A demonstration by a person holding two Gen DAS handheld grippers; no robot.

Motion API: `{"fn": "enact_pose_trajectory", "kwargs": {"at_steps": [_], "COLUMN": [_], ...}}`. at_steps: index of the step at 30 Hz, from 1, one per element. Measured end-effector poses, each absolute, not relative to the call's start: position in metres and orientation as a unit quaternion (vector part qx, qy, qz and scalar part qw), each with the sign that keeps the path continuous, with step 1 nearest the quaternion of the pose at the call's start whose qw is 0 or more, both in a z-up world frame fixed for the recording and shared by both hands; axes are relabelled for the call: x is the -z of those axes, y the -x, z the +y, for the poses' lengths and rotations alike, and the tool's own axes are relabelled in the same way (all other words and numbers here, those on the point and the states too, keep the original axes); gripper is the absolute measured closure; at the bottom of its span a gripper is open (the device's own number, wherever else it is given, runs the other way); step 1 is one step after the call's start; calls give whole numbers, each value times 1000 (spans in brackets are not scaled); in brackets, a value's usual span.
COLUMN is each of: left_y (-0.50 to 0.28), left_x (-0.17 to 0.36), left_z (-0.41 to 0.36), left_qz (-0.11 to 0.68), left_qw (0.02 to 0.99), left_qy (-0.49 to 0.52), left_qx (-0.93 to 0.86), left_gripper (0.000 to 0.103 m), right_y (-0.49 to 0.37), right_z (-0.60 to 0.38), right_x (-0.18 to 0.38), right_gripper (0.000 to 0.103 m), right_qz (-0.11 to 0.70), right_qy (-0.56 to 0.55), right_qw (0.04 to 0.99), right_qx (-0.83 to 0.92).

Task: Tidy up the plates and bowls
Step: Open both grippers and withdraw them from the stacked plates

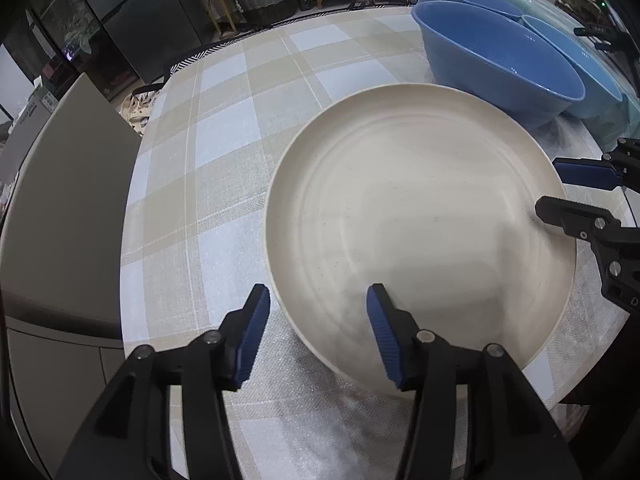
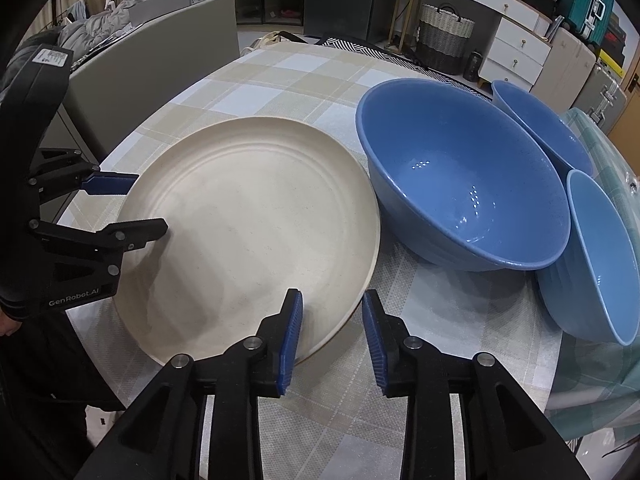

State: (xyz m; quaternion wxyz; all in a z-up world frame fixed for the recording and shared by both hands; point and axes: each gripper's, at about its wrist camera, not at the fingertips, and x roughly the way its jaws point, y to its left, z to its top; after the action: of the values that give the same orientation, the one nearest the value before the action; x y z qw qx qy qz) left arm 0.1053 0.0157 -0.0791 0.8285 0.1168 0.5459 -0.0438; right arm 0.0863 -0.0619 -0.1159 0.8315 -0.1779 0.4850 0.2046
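Plate (image 1: 420, 232) is lying flat on the cloth (image 1: 224, 160), its rim sitting between each gripper's parted, released fingers. Left gripper (image 1: 318, 308) and right gripper (image 2: 332, 312) are straddling opposite edges; bowls (image 2: 464, 184) are standing beyond the right fingers.

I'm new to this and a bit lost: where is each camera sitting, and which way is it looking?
Left wrist view: sits on the left tongs, looking down along their open fingers astride the plate rim; right tongs show at the edge.
Right wrist view: sits on the right tongs, open at the plate's opposite rim; left tongs show.
Shared: plate, blue bowls, checked cloth, basket.
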Motion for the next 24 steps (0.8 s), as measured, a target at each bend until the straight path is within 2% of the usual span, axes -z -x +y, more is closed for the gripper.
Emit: {"fn": "enact_pose_trajectory", "kwargs": {"at_steps": [2,5,6,7,8,10,16,24], "left_y": [-106,-107,-108,-108,-107,-106,-105,-106], "left_x": [77,72,69,66,62,53,31,17], "left_z": [19,26,29,32,35,38,45,49], "left_qz": [546,542,540,537,531,510,477,453], "left_qw": [830,835,837,840,844,858,878,891], "left_qy": [-106,-84,-75,-67,-59,-55,-27,-14], "left_qx": [43,46,46,44,41,33,37,30], "left_gripper": [50,45,41,25,10,3,0,0], "right_y": [-85,-83,-82,-81,-80,-78,-72,-67], "right_z": [-61,-59,-59,-59,-59,-59,-62,-67], "right_x": [112,106,104,101,98,91,73,49], "right_gripper": [63,48,38,29,26,23,4,1], "right_qz": [481,470,467,464,458,449,421,386], "right_qy": [173,168,165,161,156,152,138,136], "right_qw": [833,837,838,839,842,846,858,876], "right_qx": [-213,-224,-229,-233,-237,-246,-261,-256]}}
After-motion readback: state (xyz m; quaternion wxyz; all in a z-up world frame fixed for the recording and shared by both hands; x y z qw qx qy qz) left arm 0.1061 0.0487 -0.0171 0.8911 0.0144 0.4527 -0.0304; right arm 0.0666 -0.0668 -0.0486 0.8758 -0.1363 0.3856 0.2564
